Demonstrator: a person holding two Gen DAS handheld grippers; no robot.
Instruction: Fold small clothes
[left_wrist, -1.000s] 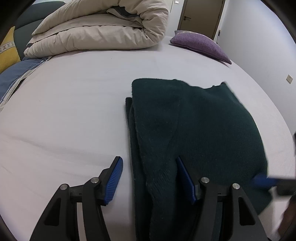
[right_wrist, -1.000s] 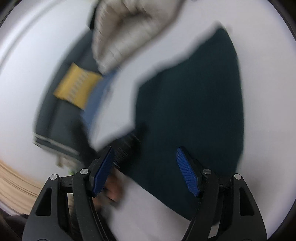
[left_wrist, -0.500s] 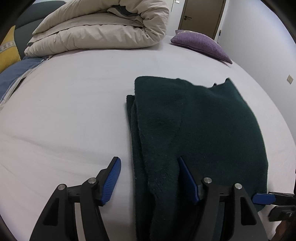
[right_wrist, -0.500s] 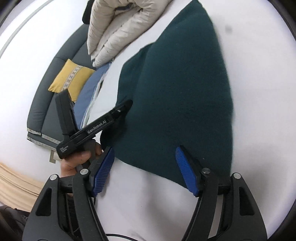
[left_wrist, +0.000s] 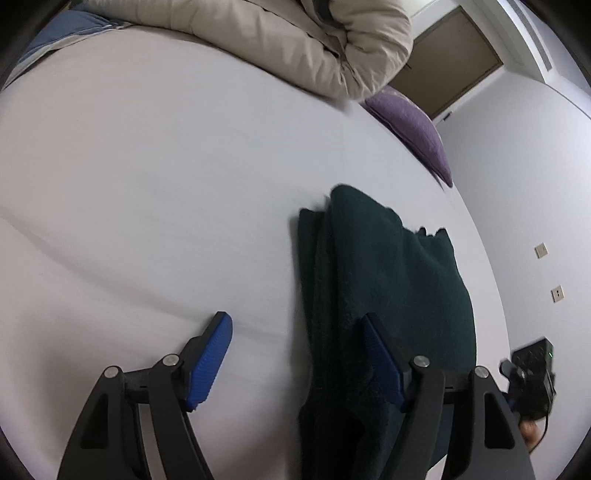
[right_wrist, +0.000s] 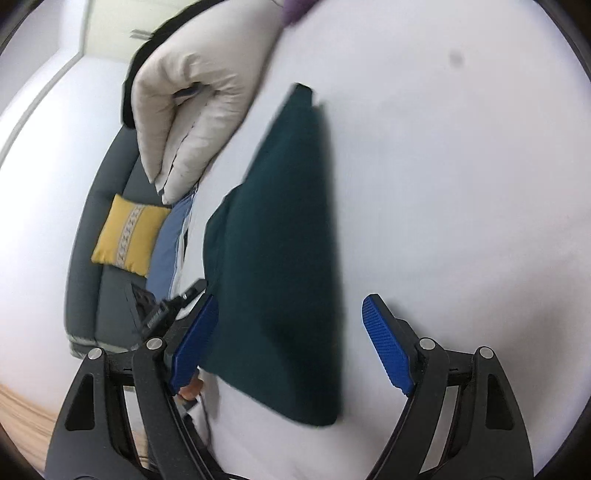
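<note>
A dark green fleece garment (left_wrist: 391, 288) lies folded in layers on the white bed sheet (left_wrist: 166, 206). My left gripper (left_wrist: 295, 363) hovers at its near left edge. Its jaws are opening; one blue pad is over the sheet, the other over the fabric, and neither presses. In the right wrist view the same garment (right_wrist: 280, 266) stretches away from my right gripper (right_wrist: 291, 345). Its jaws are also opening, with the garment's near end between the pads but not gripped. Each view shows the other gripper's black body, the right gripper body (left_wrist: 532, 369) and the left gripper body (right_wrist: 159, 310).
A rolled beige duvet (left_wrist: 295, 48) and a purple pillow (left_wrist: 413, 125) lie at the far side of the bed, with a brown door (left_wrist: 450, 62) behind. Beside the bed stands a grey sofa (right_wrist: 107, 295) with a yellow cushion (right_wrist: 129, 236) and a blue cloth (right_wrist: 166, 251).
Both views have swung sideways and rolled, so the garment now sits further right in the left view. Both pairs of jaws stand wider. The garment lies as before.
</note>
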